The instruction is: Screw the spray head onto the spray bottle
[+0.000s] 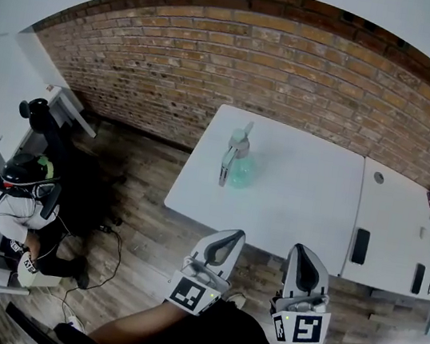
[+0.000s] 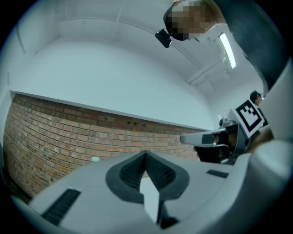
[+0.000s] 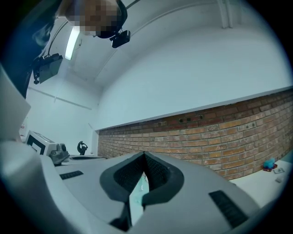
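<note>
In the head view the bottle (image 1: 242,171) stands upright on the white desk (image 1: 300,197), near its left end. The spray head (image 1: 235,148) sits on top of the bottle with its grey trigger hanging down the left side. Whether the collar is threaded tight or only resting on the neck is too small to tell, so this could be a loose head waiting to be turned or a finished one. Your left tongs (image 1: 231,234) and right tongs (image 1: 304,251) hover short of the desk edge nearest you, well apart from the bottle, and both are clenched on nothing.

If the head proves loose, I judge that one pair should steady the bottle's body while the other turns the collar, not the trigger, so the light bottle doesn't spin or tip.

To the right of the bottle, well apart, a second desk (image 1: 396,228) carries a black slab (image 1: 360,245) and small bits. To its left, a seated person (image 1: 19,205) and floor cables (image 1: 109,252) are well out of the way. Nothing stands between you and the bottle.

In the left gripper view the jaws meet with nothing between them, and only brick wall lies beyond.

In the right gripper view the jaws are pressed together, and a teal sliver past them is probably the bottle.
</note>
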A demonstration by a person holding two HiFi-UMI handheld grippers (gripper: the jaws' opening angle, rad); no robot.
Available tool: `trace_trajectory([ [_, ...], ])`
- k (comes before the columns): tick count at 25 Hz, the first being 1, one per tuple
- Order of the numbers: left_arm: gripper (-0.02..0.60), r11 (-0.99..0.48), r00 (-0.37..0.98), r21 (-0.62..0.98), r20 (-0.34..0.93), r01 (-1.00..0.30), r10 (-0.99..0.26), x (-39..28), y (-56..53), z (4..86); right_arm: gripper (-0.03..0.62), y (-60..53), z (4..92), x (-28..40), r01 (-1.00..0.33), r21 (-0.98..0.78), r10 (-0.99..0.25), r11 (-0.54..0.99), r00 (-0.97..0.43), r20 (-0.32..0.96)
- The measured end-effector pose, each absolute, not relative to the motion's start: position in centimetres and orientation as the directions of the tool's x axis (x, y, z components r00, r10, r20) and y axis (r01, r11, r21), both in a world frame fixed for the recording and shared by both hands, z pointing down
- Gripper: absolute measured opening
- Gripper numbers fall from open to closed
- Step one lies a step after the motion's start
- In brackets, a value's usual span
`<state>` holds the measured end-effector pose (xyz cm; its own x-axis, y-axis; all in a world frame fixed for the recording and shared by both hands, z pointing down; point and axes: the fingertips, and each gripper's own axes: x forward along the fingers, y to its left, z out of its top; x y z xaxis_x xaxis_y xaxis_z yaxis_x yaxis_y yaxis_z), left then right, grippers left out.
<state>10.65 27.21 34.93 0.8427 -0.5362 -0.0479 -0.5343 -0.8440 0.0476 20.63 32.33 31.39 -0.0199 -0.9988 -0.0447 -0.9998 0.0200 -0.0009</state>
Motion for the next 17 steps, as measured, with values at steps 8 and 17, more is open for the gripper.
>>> trace_trajectory([
  [8, 0.003, -0.841, 0.839, 0.039, -0.052, -0.540, -0.541, 10.0, 28.5, 35.1, 0.008, 33.8, 31.7, 20.1, -1.000, 0.002, -0.999, -0.002, 0.002, -0.048],
  [17, 0.003, -0.857, 0.855, 0.046, -0.057, -0.513, -0.515, 11.7, 30.6, 35.6, 0.008, 35.9, 32.2, 21.1, -0.999, 0.004, -0.999, -0.032, 0.031, -0.037],
])
